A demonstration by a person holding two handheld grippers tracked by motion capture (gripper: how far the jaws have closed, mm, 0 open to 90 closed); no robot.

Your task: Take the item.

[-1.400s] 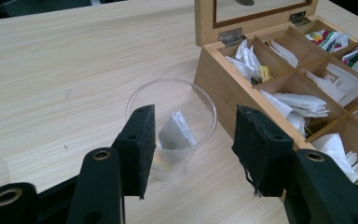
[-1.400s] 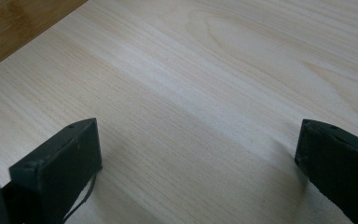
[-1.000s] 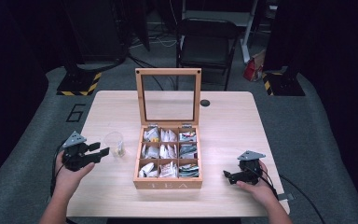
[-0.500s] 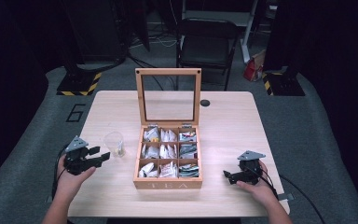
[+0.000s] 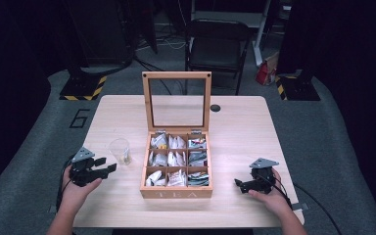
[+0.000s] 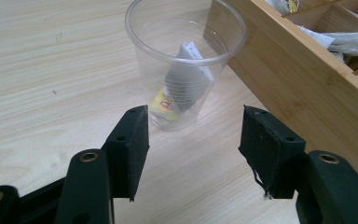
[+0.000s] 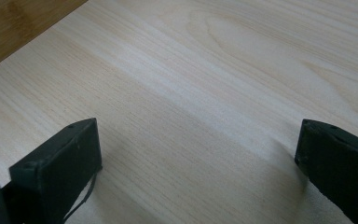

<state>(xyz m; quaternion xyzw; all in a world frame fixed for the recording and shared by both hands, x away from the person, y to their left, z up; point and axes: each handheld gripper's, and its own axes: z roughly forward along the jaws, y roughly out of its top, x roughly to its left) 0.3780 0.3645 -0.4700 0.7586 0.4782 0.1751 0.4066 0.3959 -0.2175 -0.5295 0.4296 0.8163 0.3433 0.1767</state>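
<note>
Listing left to right, as seen from above.

Left gripper (image 5: 108, 169): resting on the surface near its left edge, jaws open and empty, aimed at the cup. The jaws have just been opening, and the hand now sits lower and farther from the cup than a second ago; judged a release, with the cup left standing free.

Clear plastic cup (image 6: 185, 60): upright, just beside the left wall of the tea box, apart from both jaws. One tea bag (image 6: 186, 84) leans inside it, a yellow tag at the bottom. Placement of the bag appears done.

Wooden tea box (image 5: 176, 192): centre of the surface, glass lid (image 5: 177, 102) standing open, compartments filled with sachets. Its wall stands close to the cup's right side, leaving little room for a jaw there.

Right gripper (image 5: 239, 183): low over bare surface, right of the box, jaws wide open, empty.

Beyond: a black chair (image 5: 217, 46).
</note>
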